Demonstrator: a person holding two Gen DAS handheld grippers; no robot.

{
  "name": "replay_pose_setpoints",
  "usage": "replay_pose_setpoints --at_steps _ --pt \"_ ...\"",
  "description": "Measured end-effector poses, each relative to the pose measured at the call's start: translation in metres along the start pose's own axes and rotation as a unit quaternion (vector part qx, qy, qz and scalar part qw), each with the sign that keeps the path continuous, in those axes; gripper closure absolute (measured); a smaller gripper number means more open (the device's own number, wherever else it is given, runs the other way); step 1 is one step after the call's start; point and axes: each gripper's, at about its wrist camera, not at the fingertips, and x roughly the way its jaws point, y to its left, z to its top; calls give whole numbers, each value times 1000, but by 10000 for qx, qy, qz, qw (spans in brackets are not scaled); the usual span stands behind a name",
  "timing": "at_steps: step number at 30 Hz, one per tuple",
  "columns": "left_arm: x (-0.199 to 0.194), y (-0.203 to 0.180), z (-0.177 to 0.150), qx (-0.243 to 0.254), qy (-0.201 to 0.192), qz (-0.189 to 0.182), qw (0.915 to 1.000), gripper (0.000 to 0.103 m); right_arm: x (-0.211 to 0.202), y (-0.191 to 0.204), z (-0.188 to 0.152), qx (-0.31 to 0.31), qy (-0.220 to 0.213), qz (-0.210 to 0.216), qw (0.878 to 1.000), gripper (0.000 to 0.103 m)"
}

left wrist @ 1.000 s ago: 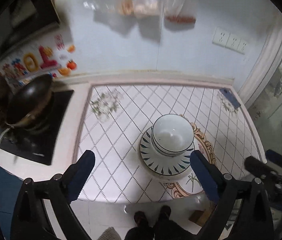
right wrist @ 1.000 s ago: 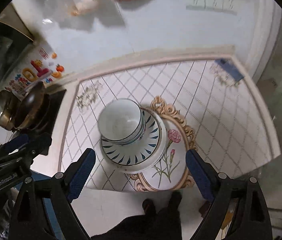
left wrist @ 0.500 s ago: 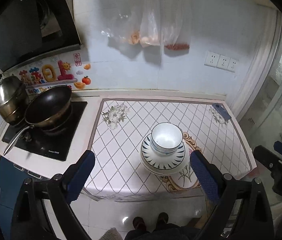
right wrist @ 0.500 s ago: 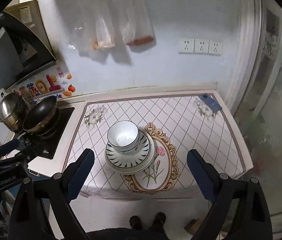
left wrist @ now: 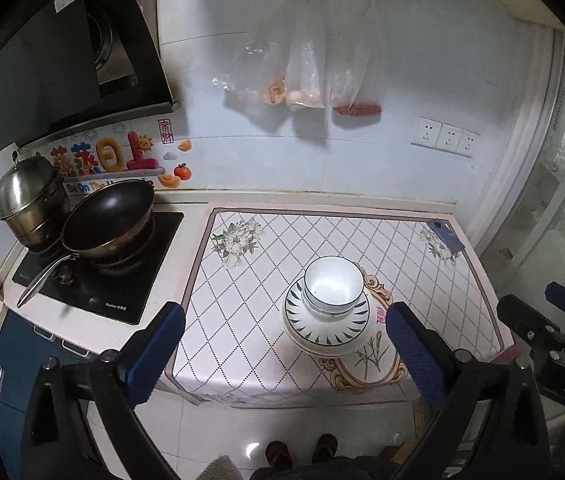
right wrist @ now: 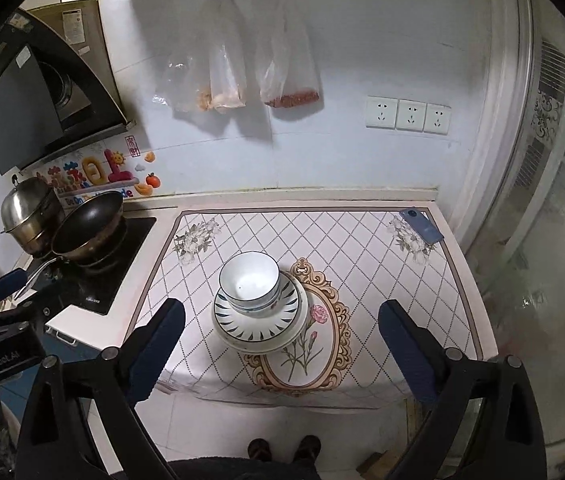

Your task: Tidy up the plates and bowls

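Both tools pulled up and back since earlier frame, stack now small below; left tool (left wrist: pixel 282 344) jaws just opening wider, nothing between; right tool (right wrist: pixel 280 340) wide open, empty; nested bowls (left wrist: pixel 333 290) sit on stacked plates (left wrist: pixel 327 326), on table (left wrist: pixel 250 296) mat near front edge – compact, stable pile, task looks finished

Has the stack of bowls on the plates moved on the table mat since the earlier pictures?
No. The bowls sit on the plates at the left edge of the mat's oval flower frame, as before. Only the cameras pulled back.
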Motion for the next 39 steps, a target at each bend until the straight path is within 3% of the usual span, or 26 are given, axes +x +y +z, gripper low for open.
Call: replay_pose_setpoints --at_steps 17,39 --pt "-2 -8 5 124 -102 10 9999 0 7 -10 8 -20 -98 -46 9999 2" --pt "5 -9 0 103 48 -85 9999 0 6 -15 4 39 -89 -111 9999 2"
